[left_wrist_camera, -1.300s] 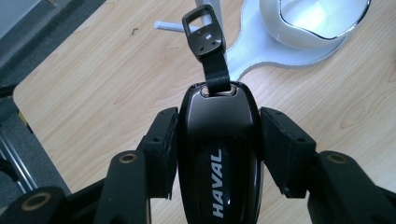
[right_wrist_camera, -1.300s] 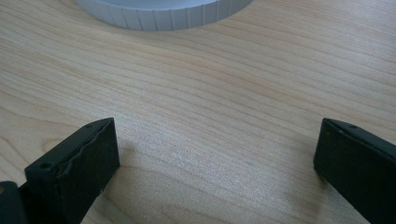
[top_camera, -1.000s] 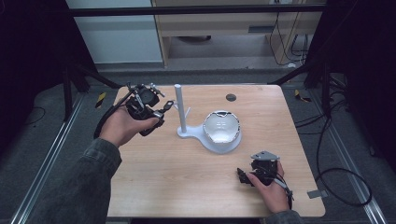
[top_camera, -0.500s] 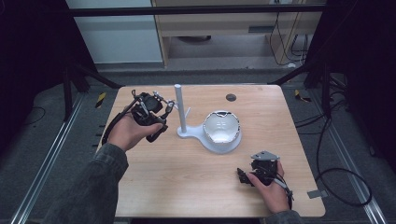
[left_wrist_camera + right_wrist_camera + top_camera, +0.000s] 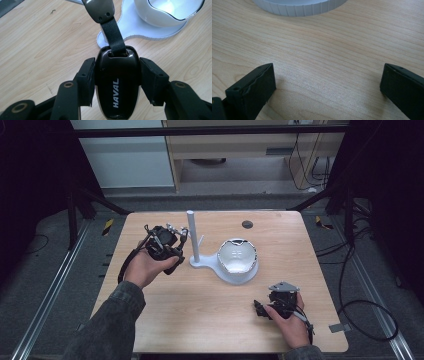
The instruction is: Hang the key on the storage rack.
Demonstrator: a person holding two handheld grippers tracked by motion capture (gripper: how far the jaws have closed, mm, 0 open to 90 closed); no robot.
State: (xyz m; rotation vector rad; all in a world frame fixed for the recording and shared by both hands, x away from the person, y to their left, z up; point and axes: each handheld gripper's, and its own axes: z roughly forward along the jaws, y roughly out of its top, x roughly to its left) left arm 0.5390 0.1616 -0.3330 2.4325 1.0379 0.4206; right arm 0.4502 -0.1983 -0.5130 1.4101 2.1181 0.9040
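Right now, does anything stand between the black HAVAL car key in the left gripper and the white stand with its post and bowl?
Nothing visible does. The black HAVAL car key, clamped in the left gripper, faces the white stand across bare wooden table.

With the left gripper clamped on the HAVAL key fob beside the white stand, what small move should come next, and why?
Probably carry the key fob toward the post of the white stand. The left gripper is shut on the fob's sides, its strap and metal end point at the stand's base, and the right gripper rests open on the table.
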